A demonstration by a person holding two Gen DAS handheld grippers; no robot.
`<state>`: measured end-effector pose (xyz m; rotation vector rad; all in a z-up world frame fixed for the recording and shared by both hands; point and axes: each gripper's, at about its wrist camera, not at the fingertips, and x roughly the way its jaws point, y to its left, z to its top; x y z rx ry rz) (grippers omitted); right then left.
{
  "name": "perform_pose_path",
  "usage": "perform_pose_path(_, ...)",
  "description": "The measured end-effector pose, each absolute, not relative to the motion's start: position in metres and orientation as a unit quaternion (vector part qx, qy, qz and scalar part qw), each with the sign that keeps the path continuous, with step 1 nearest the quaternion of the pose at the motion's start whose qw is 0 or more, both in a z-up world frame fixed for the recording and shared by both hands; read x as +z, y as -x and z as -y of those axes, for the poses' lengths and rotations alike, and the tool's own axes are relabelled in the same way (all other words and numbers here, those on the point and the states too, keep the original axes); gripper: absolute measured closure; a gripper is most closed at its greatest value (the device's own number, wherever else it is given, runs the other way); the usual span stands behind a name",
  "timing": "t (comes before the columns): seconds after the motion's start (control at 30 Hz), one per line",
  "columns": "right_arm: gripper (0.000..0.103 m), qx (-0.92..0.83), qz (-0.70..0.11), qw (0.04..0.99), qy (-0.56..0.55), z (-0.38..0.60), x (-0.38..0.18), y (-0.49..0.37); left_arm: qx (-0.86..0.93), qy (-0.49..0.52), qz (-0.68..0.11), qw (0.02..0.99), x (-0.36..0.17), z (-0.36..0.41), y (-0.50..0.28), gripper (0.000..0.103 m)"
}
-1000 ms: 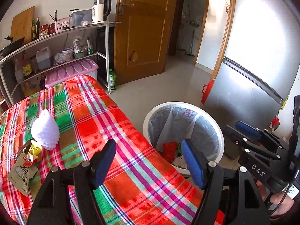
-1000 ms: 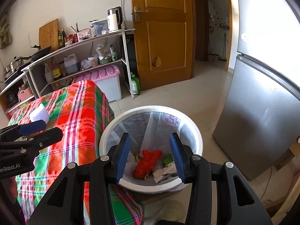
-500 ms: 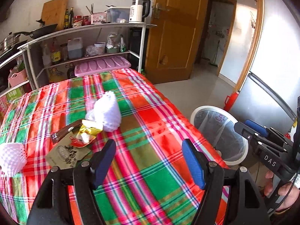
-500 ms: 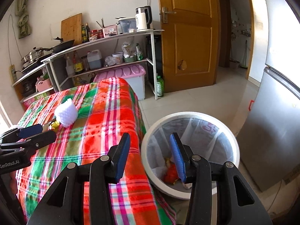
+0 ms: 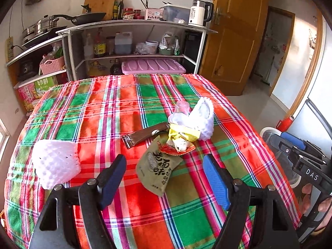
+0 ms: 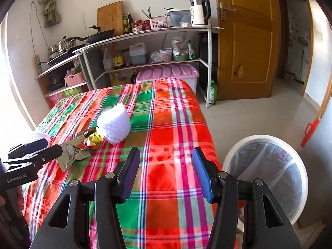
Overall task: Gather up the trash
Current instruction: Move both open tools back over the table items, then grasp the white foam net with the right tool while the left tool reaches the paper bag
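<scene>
Trash lies on the plaid tablecloth [image 5: 99, 112]: an olive snack packet [image 5: 158, 171], a yellow wrapper [image 5: 182, 138], a brown wrapper [image 5: 145, 134], a white foam net [image 5: 200, 118] and a second foam net [image 5: 56, 167] at the left. My left gripper [image 5: 165, 181] is open and empty, just above the olive packet. My right gripper [image 6: 165, 175] is open and empty over the table's right side. The white bin [image 6: 267, 178] with a clear liner stands on the floor to the right. The foam net [image 6: 115, 125] and the packet [image 6: 72, 153] also show in the right wrist view.
Metal shelves [image 5: 134, 27] with bottles, pans and a kettle stand behind the table. A pink storage box [image 5: 152, 66] sits under them. A wooden door [image 6: 244, 41] is at the back right. A grey fridge [image 5: 317, 112] stands beside the bin.
Both grippers swung left from the bin to over the table. The left gripper now faces the pile of wrappers. Both stayed open and empty.
</scene>
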<state>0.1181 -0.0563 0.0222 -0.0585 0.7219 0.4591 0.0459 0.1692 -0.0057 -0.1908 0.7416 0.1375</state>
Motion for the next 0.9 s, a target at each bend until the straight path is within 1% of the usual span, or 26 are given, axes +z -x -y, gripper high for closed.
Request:
perform_pose_path(0.1,0.049,0.239,-0.354,0.904,0.031,0.039,0.022,-0.125,0.073,0.099,-0.365,0.923,-0.01,-0.181,-0.047,0.024)
perform_pose_path(0.23,0.046,0.264,-0.362,0.894,0.025,0.021,0.02,-0.136,0.073,0.111,-0.369,0.92,-0.015,-0.194,-0.049,0.024)
perform_pose_path(0.43,0.046,0.276,-0.372,0.886,0.015,-0.006,0.015,-0.155,0.063,0.121,-0.383,0.914,-0.022,-0.206,-0.06,0.022)
perform_pose_path(0.9,0.046,0.316,-0.393,0.863,0.022,-0.06,0.0,-0.188,0.056,0.129,-0.411,0.901,-0.043,-0.211,-0.074,0.022)
